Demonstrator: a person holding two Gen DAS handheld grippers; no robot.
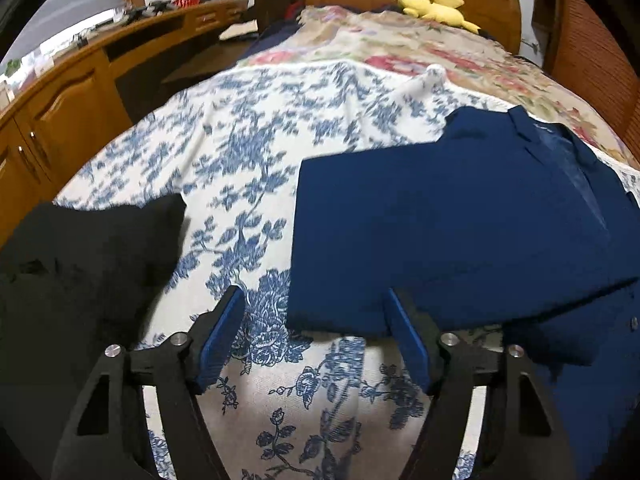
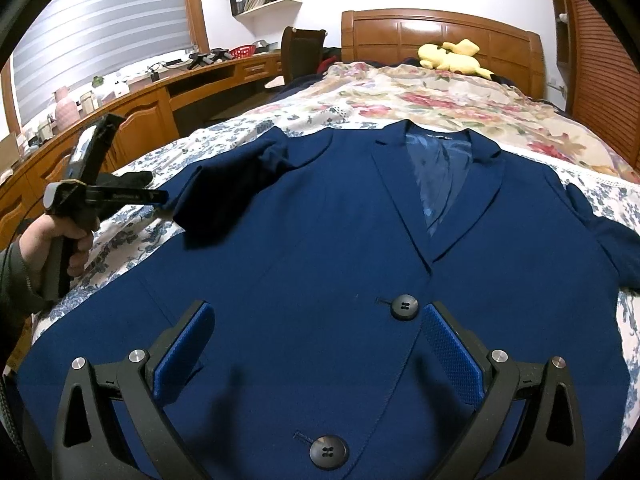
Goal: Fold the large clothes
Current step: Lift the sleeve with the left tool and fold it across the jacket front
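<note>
A blue jacket (image 2: 320, 240) lies flat on the bed (image 2: 460, 96), front side up, on a white sheet (image 1: 240, 168) with blue flowers. Its two black buttons (image 2: 404, 307) are done up. One short sleeve (image 2: 224, 196) is folded in over the chest. The right hand-held gripper (image 2: 316, 344) hangs over the lower front of the jacket with its blue pads (image 2: 452, 352) wide apart, holding nothing. The left hand-held gripper (image 1: 316, 332) is beside the jacket's edge, also spread wide and empty. A black cloth (image 1: 80, 264) lies on the sheet to its left. A yellow soft toy (image 2: 452, 58) sits by the wooden headboard (image 2: 432, 32).
</note>
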